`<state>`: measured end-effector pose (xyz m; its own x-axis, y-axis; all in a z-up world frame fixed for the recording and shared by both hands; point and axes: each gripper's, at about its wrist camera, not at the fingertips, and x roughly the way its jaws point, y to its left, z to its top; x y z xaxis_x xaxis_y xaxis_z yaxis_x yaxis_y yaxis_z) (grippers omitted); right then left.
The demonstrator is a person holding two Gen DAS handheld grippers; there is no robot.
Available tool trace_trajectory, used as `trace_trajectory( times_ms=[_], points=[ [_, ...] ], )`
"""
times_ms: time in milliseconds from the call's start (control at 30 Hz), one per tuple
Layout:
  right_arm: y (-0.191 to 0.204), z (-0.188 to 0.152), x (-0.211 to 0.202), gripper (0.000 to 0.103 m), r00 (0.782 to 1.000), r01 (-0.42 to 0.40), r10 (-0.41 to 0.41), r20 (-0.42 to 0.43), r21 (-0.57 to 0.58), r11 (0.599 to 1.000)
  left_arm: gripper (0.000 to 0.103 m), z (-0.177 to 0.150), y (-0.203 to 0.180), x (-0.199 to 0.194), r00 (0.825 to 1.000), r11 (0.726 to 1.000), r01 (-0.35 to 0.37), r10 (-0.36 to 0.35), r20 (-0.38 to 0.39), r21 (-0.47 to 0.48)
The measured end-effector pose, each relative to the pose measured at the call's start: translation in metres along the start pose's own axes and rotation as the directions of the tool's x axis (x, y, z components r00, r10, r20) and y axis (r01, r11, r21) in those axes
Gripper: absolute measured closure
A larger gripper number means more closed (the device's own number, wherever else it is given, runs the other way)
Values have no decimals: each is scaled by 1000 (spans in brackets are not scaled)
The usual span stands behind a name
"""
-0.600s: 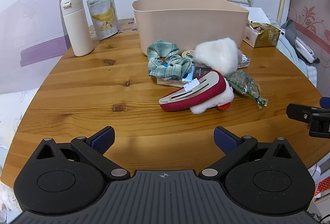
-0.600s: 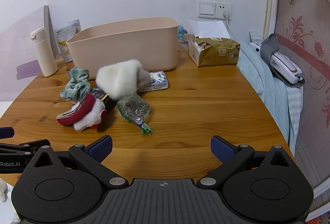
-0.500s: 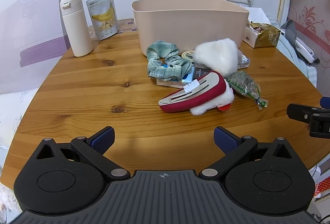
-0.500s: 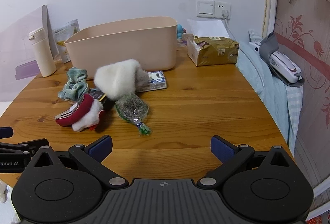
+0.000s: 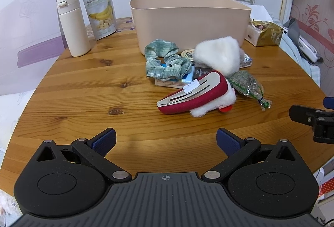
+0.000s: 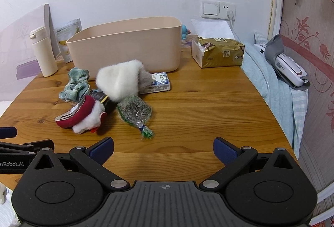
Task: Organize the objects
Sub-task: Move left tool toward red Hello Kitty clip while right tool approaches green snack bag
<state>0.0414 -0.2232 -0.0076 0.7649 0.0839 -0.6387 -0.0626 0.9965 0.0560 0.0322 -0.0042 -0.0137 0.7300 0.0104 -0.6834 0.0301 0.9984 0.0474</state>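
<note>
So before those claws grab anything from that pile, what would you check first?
1. Left claw open, holding nothing: ok.
2. Right claw open, holding nothing: ok.
3. Beige bin upright, open on top: ok.
4. Room inside bin: cannot tell, interior mostly hidden.
5. Red hair clip lies free at the pile's near edge: ok.
6. Green scrunchie separate from items beneath: not ok, it lies on a small box.

Glossy wooden table (image 5: 83,84); matt plastic bin (image 5: 187,22)
</note>
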Motion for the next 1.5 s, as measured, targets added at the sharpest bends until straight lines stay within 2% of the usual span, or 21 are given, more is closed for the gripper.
trace_trajectory(
  times_ms=[400, 767, 1500],
  points=[
    [3, 3, 4, 0, 1000, -2, 2, -17, -19, 1000, 0, 3, -1, 3, 1000, 1000, 2, -2, -4, 6],
    [5, 8, 13, 6, 999, -12, 11, -38, -34, 999, 0, 12, -2, 17, 1000, 1000, 21, -20, -18, 19],
    [5, 22, 53, 17, 992, -64, 59, -115, -34, 997, 0, 34, -8, 59, 990, 989, 122, -115, -82, 80]
  ],
)
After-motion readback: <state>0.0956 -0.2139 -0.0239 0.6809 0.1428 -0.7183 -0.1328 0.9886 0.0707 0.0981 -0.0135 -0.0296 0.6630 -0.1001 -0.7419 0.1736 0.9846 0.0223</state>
